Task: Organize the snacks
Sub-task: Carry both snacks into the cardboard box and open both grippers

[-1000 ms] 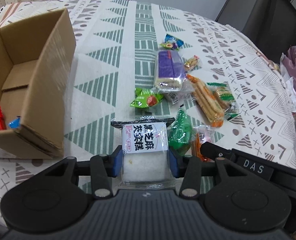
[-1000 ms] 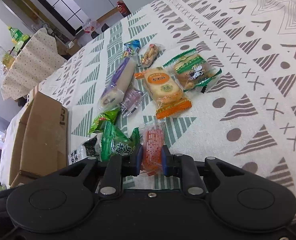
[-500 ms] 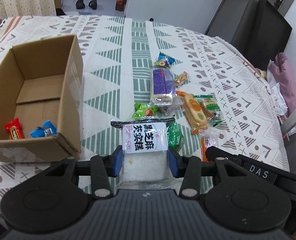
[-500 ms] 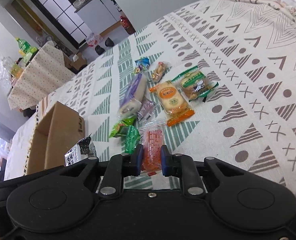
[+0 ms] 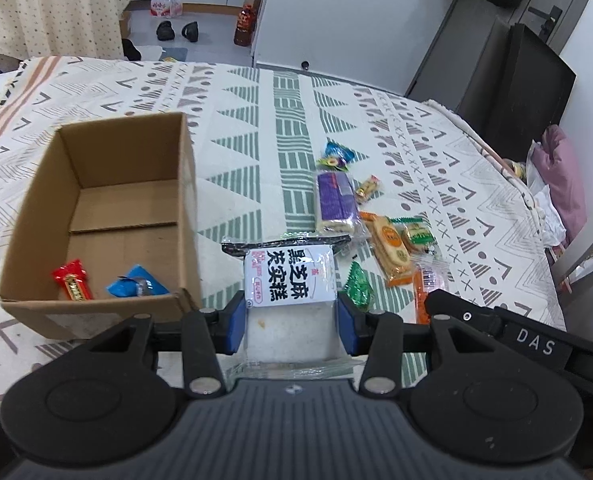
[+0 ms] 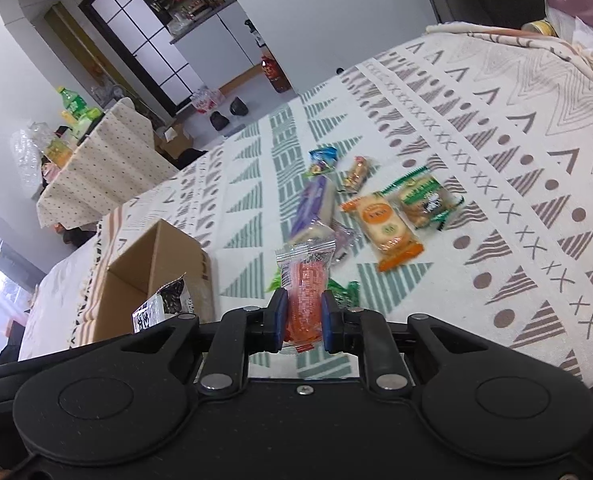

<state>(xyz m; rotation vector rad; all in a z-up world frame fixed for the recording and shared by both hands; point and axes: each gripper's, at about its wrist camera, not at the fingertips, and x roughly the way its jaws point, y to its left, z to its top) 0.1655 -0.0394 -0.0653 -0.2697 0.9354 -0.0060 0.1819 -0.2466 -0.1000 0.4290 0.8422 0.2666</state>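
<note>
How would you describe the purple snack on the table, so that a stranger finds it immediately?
Start at the cardboard box on the patterned tablecloth, then look right to the loose pile of snacks. The purple snack is the long, thick block there, the only one with a purple wrapper top and pale sides.

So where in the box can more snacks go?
The far half of the cardboard box is bare. The near end holds a red candy and a blue packet. Outside, the cloth between the box and the purple cake pack is free; right of it snacks crowd.

A dark bottle [image 5: 245, 26] stands beyond the patterned tablecloth [image 5: 256, 120].
</note>
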